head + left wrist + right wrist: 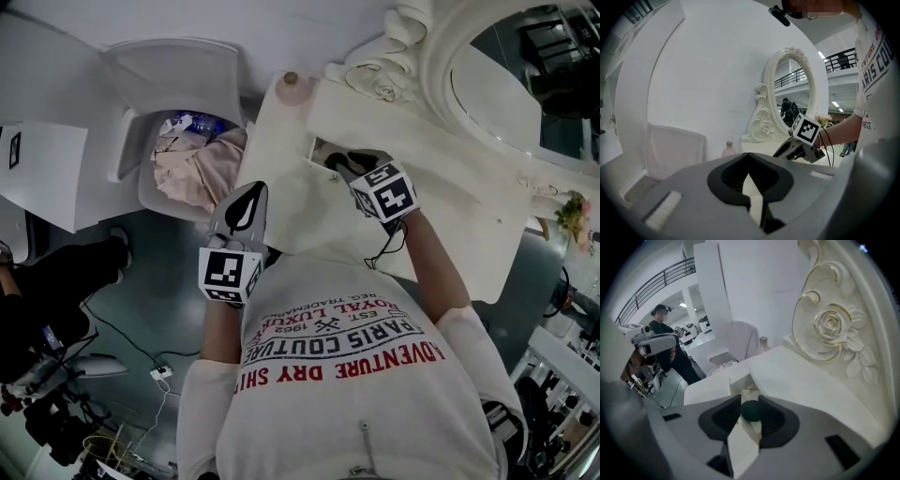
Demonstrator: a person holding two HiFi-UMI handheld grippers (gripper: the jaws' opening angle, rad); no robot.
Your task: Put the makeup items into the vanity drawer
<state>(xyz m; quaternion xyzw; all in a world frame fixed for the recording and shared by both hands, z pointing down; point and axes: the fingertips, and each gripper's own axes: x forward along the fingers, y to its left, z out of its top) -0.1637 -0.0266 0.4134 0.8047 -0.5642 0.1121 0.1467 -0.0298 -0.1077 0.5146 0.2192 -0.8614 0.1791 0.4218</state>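
Note:
My right gripper (336, 167) reaches into the small open drawer (319, 150) in the white vanity top (441, 178). In the right gripper view a dark, round makeup item (751, 411) sits between the jaws over the drawer (740, 380). The jaws stand slightly apart, with a thin gap on the item's left side. My left gripper (249, 202) hangs at the vanity's front left edge. Its jaw tips meet and nothing is between them (749, 157). A pink bottle (292, 84) stands at the vanity's far left corner.
An oval mirror (511, 84) in a carved rose frame (832, 324) rises at the back of the vanity. A white bin (187, 159) with crumpled cloth stands left of the vanity. A person in dark clothes (56, 281) is further left, with cables on the floor (155, 370). Pink flowers (574, 216) sit at the right.

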